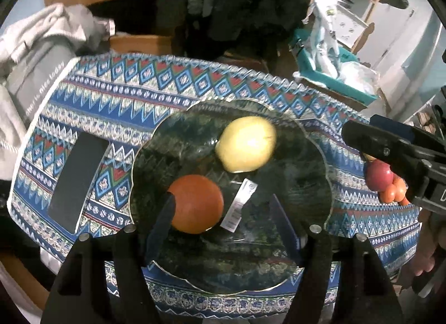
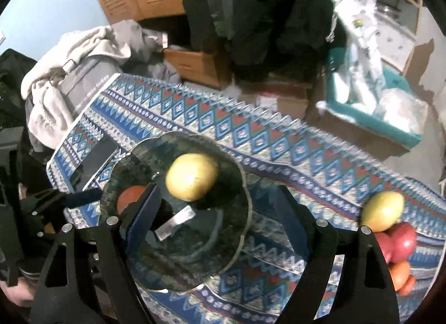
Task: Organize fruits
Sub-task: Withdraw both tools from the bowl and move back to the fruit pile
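Fruit's getting sorted: you're hovering your left gripper (image 1: 223,223) spread and empty over the dark plate (image 1: 301,195) holding an orange (image 1: 195,204) and yellow apple (image 1: 246,144), right gripper (image 2: 220,221) wide too, probably since more fruit (image 2: 395,240) is waiting rightward on the patterned cloth (image 2: 278,140), cluttered room behind.

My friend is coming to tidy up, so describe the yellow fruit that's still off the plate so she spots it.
Find the patterned tablecloth, then the small heap of loose fruit beside the dark glass plate. The yellow fruit sits at the heap's far end, against the red apples; it is the only yellow one there.
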